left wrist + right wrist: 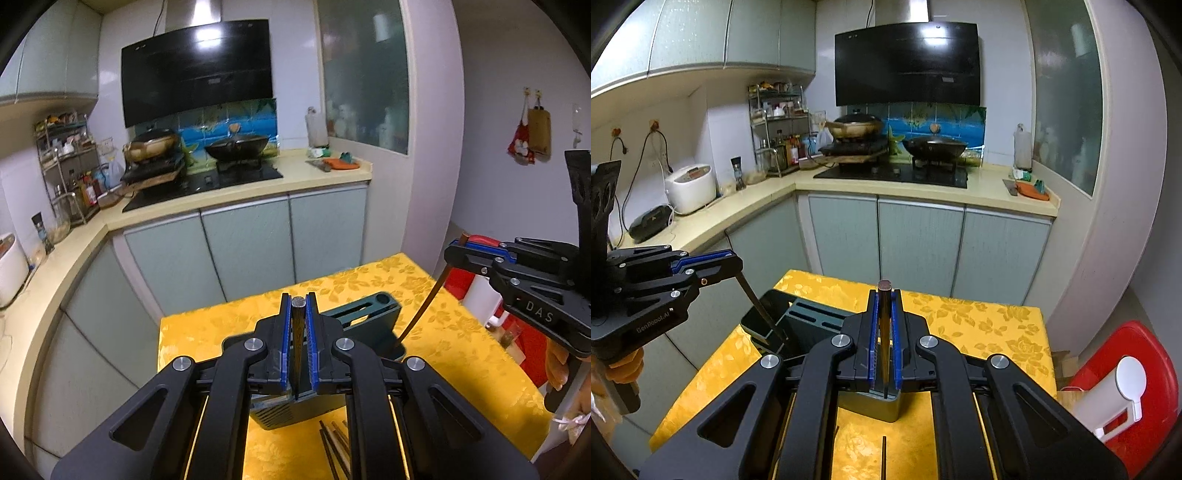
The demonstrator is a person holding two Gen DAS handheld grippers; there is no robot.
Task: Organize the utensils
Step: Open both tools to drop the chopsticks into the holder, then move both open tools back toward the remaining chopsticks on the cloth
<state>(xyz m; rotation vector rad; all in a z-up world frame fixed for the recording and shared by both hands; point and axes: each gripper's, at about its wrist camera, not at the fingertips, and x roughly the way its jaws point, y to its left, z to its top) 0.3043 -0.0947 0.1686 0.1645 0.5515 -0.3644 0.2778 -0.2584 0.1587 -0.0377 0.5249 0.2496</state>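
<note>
Left gripper (pixel 298 314): clamped narrow on a dark chopstick (pixel 297 347), blue pads pressed against both sides. Long axis of that chopstick ran steeply up and down between the pads, butt end up and poking just above the fingertips, thin end pointed down toward the holder below. Seen from the right wrist view, slanted down and away from the gripper, tip at or inside the near open compartment of the holder; contact with the rim could not be told.

Right gripper (pixel 885 295): likewise pinched shut on a second chopstick (pixel 884 332), round butt end up above the fingertips, shaft close to upright, thin end lowered to the top of the holder. From the left wrist view, hung down in a slight slant, tip dipped at the rounded end compartment.

Directly beneath both grippers: dark green utensil holder (pixel 373 314), slotted on top, stood on a yellow tablecloth (pixel 436 317). Just below and nearer than the left gripper: a few more loose chopsticks (pixel 334 443) lying flat on the cloth, long axes running roughly toward the holder.

Farther beyond the grippers: pale cabinet doors (pixel 916 240), then a countertop (pixel 990 192) with a black stove (pixel 894 173) and two woks, range hood (pixel 908 62) above.
</note>
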